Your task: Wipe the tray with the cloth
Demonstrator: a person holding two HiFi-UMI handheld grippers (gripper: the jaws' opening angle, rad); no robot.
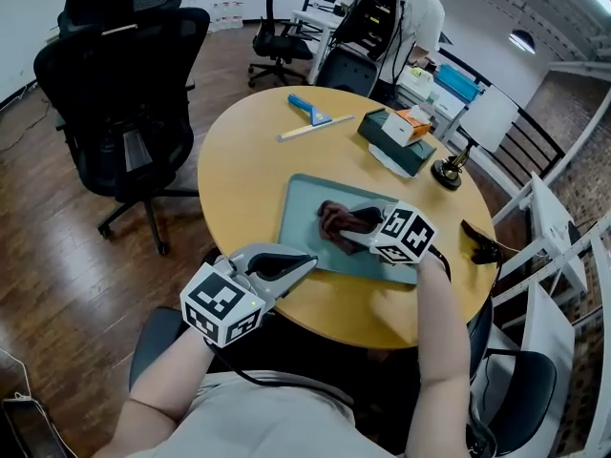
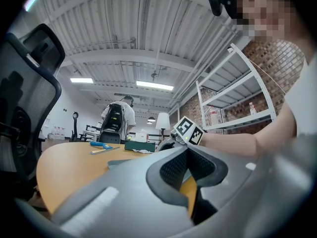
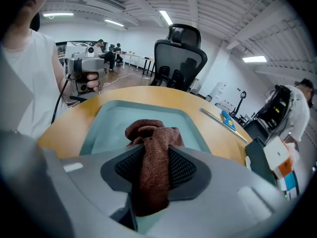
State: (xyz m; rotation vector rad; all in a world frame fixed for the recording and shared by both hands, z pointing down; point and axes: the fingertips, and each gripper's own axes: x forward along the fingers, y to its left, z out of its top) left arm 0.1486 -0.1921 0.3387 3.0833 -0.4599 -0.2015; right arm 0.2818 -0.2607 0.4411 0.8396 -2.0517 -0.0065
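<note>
While pinching the brown cloth [image 3: 148,128] in the right gripper [image 3: 152,152], wiping of the tray [image 3: 111,120] in hand; next, steady pressure across its bare floor. Left gripper [image 1: 307,261] pressed together, empty.

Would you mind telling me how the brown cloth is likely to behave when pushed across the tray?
Probably floppy: the cloth lies bunched in folds and is squeezed narrow between the jaws of the right gripper. Likely light, since its pile looks soft. It would probably drag and crumple rather than slide flat on the smooth tray.
</note>
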